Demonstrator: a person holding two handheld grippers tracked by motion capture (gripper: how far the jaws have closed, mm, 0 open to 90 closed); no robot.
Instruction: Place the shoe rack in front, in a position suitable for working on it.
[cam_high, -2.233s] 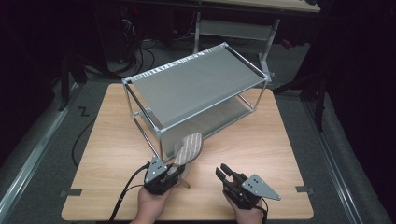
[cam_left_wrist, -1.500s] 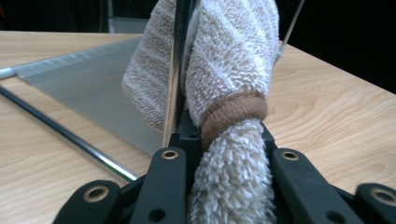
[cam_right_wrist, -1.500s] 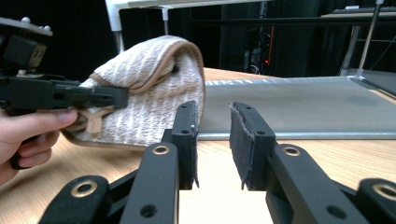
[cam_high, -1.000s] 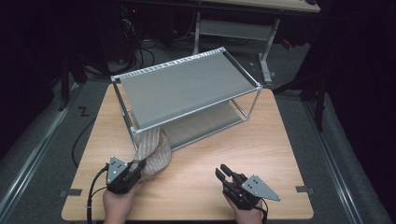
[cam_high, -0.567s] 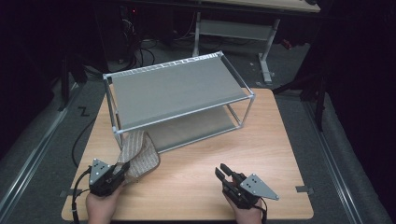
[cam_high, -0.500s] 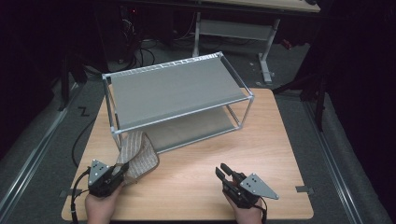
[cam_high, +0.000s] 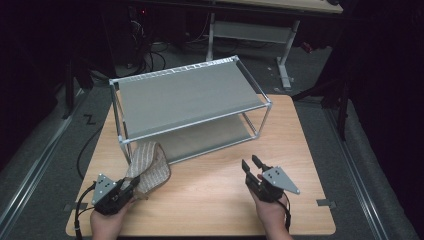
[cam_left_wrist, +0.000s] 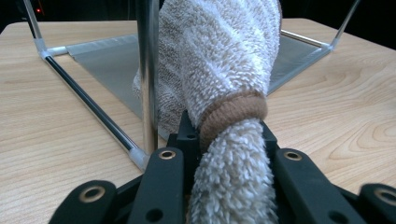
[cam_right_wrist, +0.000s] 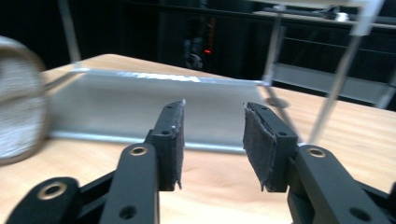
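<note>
Left gripper (cam_high: 131, 184) fingers clamp the fuzzy beige-and-white slipper (cam_high: 148, 165) against the two-tier metal wire rack (cam_high: 187, 95); right gripper (cam_high: 253, 165) fingers, just opening, are empty. Lift the slipper clear of the rack post before shelving.

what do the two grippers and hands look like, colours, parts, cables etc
Both grippers, the left gripper and the right gripper, are black, with two jaws joined by brass-ringed pivots. Each carries a grey three-cornered plate on top. The right one's pads are dark, fuzzy and frayed at the edges. A black cable trails from each. Both hands are bare, with no sleeves in view.
</note>
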